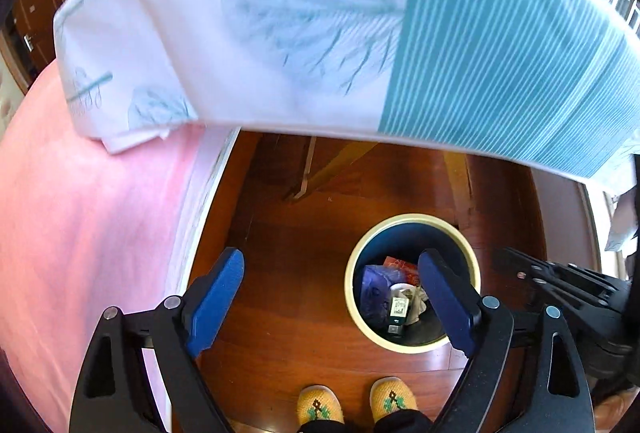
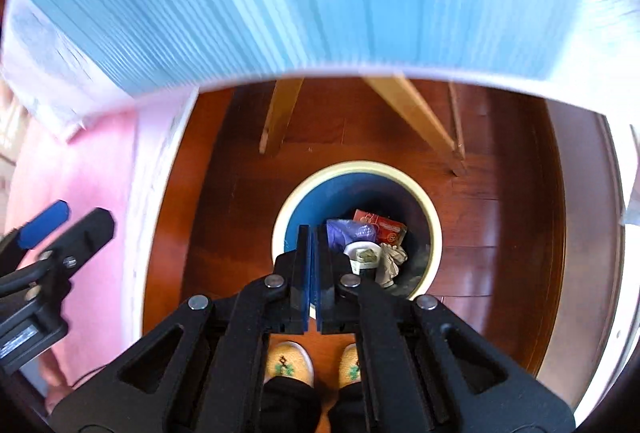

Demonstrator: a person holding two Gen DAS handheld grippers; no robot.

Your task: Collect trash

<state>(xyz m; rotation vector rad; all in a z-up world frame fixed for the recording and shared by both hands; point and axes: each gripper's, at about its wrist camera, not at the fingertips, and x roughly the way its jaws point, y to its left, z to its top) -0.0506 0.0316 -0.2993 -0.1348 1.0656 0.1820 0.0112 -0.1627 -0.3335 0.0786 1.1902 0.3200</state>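
Note:
A round bin (image 1: pixel 412 219) with a cream rim and blue inside stands on the wooden floor, directly below both grippers. In it lie a red packet (image 1: pixel 400 267), a purple bag (image 1: pixel 376 289), a paper cup (image 1: pixel 402 291) and a small labelled box (image 1: pixel 400 309). My left gripper (image 1: pixel 331 255) hangs high above the floor, just left of the bin, open wide with nothing between its blue pads. In the right wrist view my right gripper (image 2: pixel 313 229) is shut, pads together and empty, over the bin (image 2: pixel 356 166). The red packet (image 2: pixel 382 227), the cup (image 2: pixel 362 253) and a crumpled tissue (image 2: pixel 392 261) show beside it.
A table with a white, leaf-printed and teal-striped cloth (image 1: pixel 280 13) overhangs the far side, its wooden legs (image 2: pixel 280 113) behind the bin. A pink bed cover (image 1: pixel 80 213) fills the left. A person's yellow slippers (image 1: pixel 320 405) stand near the bin.

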